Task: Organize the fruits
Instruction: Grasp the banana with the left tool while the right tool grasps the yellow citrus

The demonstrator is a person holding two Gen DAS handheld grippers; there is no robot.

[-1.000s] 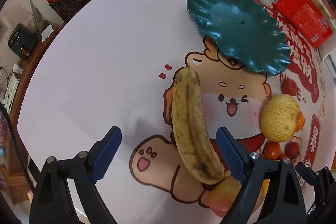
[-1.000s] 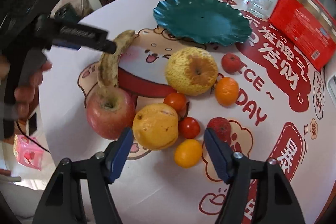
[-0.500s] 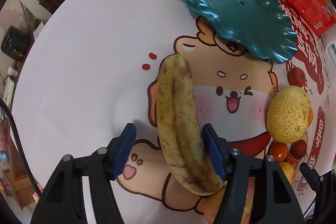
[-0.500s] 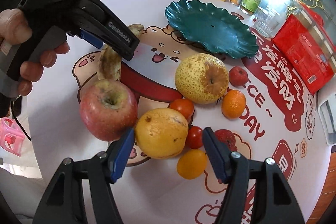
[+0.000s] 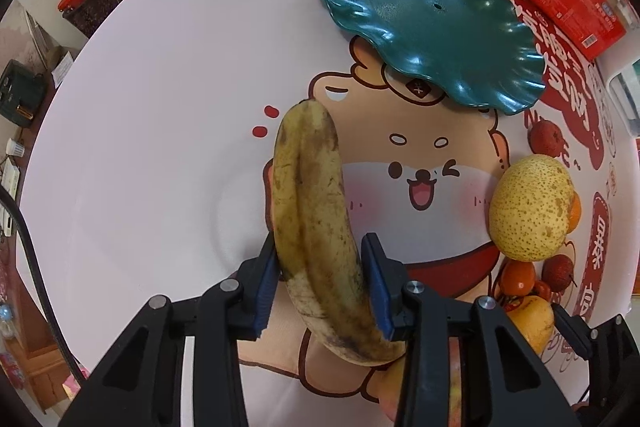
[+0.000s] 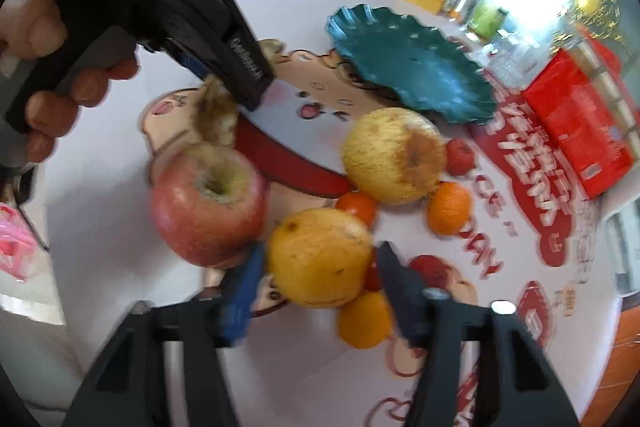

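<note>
My left gripper [image 5: 322,287] points almost straight down at the table [image 5: 140,131], and its jaws are closing on the banana [image 5: 316,227]: both blue pads [image 5: 266,291] sit against the banana's sides near its lower, browner end, so I have it pinched there while it lies on the cloth. The banana lies on the side of the green plate [image 5: 424,35] toward my grippers, apart from it, with its far tip pointing toward the plate's left edge. My right gripper [image 6: 318,277] is tilted down over the fruit pile, and its jaws are closing around the orange [image 6: 320,257]; the orange sits between them, but that view is blurred and I cannot tell whether the pads press on it yet. The apple [image 6: 208,203] lies just left of the orange, touching or nearly touching it, with the banana's end [image 6: 214,115] beyond it. The pear [image 6: 394,155] lies between the orange and the plate [image 6: 412,67], near the plate's edge. Small round fruits, some orange and some red, cluster around the orange and the pear. A red box [image 6: 580,139] lies to the right of the plate. In the right view my left hand [image 6: 56,79] grips the left gripper's handle, well left of the plate.
</note>
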